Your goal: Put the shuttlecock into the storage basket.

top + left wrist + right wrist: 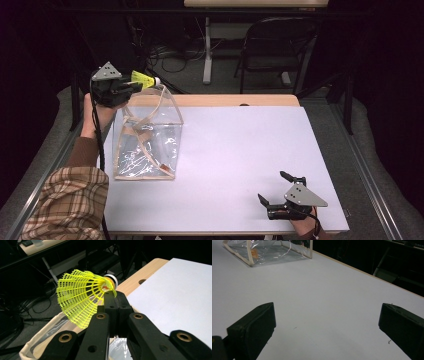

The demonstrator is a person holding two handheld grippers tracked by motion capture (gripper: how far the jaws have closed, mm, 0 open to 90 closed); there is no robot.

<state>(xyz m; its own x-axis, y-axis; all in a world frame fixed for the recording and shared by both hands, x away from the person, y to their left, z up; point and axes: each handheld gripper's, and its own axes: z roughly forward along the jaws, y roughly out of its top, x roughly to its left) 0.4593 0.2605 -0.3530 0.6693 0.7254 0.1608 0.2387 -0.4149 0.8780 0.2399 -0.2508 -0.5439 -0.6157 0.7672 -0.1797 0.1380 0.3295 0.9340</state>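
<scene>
A yellow plastic shuttlecock (80, 298) with a white cork tip is pinched at its skirt edge by my left gripper (115, 298), whose jaws are shut on it. From above, the left gripper (131, 88) holds the shuttlecock (143, 79) just over the back rim of a clear plastic bag (147, 137) with cream trim that stands open on the white table. My right gripper (275, 187) rests low at the table's front right, jaws wide apart with nothing between them. Its own view shows the bag (269, 251) far off at the top left.
The white tabletop (240, 150) has a wooden strip along its far edge. Behind it stand a dark folding chair (277, 45), a table leg and floor cables. A plaid sleeve (70, 200) comes in at the bottom left.
</scene>
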